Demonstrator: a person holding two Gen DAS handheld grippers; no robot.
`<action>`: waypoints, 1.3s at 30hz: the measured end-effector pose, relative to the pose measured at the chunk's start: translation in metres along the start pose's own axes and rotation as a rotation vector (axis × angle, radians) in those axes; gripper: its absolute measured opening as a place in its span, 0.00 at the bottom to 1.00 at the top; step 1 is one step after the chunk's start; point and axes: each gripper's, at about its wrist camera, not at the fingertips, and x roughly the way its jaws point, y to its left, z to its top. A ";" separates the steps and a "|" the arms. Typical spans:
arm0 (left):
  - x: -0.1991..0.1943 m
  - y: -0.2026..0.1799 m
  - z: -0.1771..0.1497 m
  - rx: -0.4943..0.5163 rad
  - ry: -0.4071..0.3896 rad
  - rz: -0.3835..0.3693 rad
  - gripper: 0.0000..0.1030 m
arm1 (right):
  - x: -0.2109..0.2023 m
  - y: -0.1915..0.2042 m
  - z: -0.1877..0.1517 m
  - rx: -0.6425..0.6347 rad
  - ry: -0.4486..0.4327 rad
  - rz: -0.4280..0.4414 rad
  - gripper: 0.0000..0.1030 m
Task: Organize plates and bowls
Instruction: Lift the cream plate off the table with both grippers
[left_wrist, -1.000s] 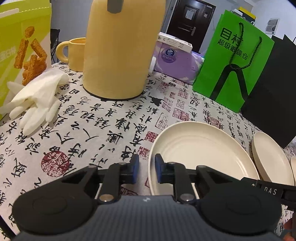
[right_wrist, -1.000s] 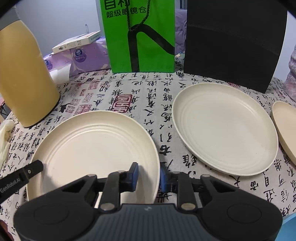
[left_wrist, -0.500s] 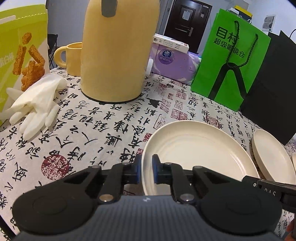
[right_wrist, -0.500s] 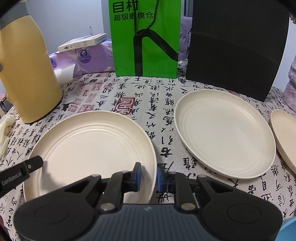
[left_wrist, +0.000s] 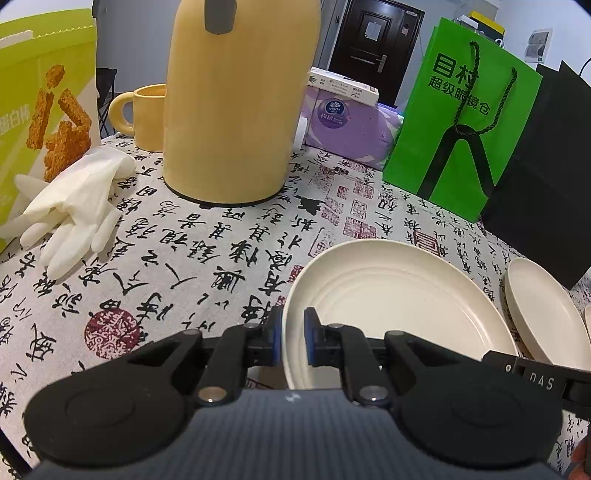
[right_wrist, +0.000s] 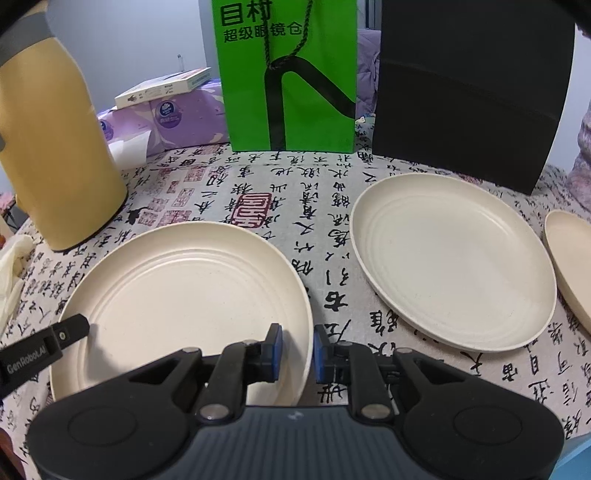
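On a table (left_wrist: 207, 258) draped in calligraphy-print cloth, the left claw (left_wrist: 293, 338) pinches the left rim of the near plate (left_wrist: 399, 310), one pad outside the edge and one inside. The right claw (right_wrist: 297, 350) straddles the same plate's right rim (right_wrist: 184, 295); its jaws have just eased apart slightly, and whether the pads press the rim cannot be told. The plate lies flat, between a yellow kettle (right_wrist: 55, 155) and a second plate (right_wrist: 454, 266); a third dish (right_wrist: 570, 266) peeks in at far right, just beside the second. The step in hand looks like a two-sided grip on the first plate, ahead of stacking. The next move likely calls for a firm right-hand hold, then a level lift by both hands, carrying the plate rightward over the second.
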 end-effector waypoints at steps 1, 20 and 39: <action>0.000 0.000 0.000 -0.002 0.002 -0.001 0.13 | 0.001 -0.001 0.000 0.008 0.002 0.004 0.19; 0.001 0.005 0.001 -0.022 -0.002 0.030 0.13 | -0.013 0.004 -0.002 -0.008 -0.062 0.032 0.11; -0.029 0.011 0.006 -0.065 -0.100 -0.007 0.13 | -0.033 -0.003 -0.005 -0.004 -0.124 0.115 0.10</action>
